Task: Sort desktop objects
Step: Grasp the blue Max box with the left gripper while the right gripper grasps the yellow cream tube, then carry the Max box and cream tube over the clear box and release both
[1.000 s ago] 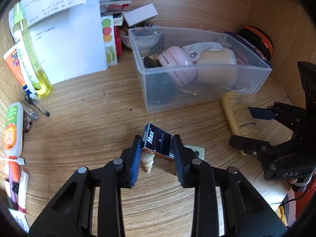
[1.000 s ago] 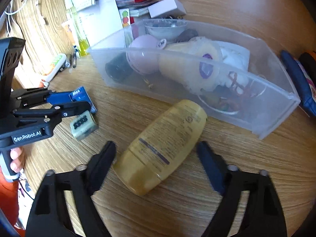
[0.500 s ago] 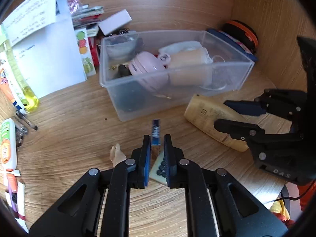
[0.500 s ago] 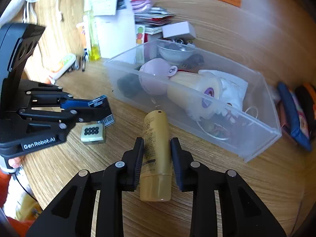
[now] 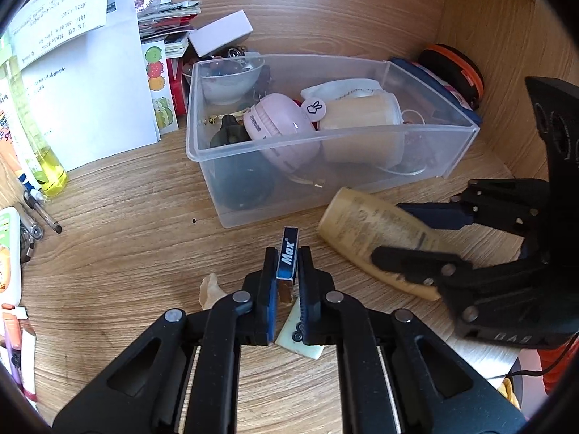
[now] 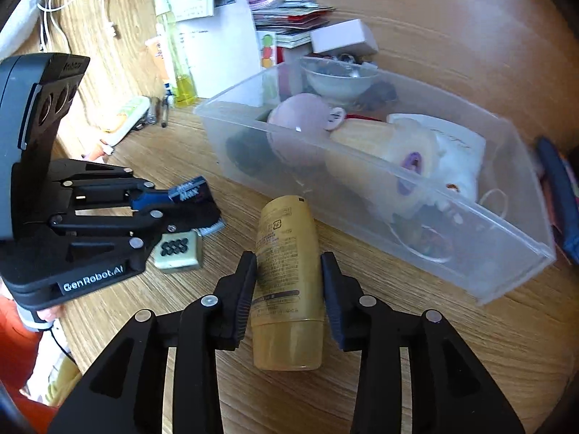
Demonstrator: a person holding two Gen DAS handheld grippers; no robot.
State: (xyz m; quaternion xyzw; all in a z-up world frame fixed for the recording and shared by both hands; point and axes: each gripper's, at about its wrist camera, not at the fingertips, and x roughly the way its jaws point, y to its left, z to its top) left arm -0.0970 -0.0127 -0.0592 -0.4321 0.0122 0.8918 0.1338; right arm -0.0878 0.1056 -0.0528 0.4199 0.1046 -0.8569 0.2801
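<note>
Clear bin (image 5: 427, 144): landmark, already holding a bowl, pink brush and pouches; likely destination.
Yellow bottle (image 6: 287, 275): lying just in front of bin, clamped between jaws of right gripper (image 6: 287, 289), apparently for lifting in.
Blue box (image 5: 288, 258): in front of bin, pinched edge-up in closed left gripper (image 5: 287, 275).
Tile (image 6: 177, 251): loose, beside box.

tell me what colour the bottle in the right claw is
Tan-gold bottle, clearest in the right wrist view.
</note>
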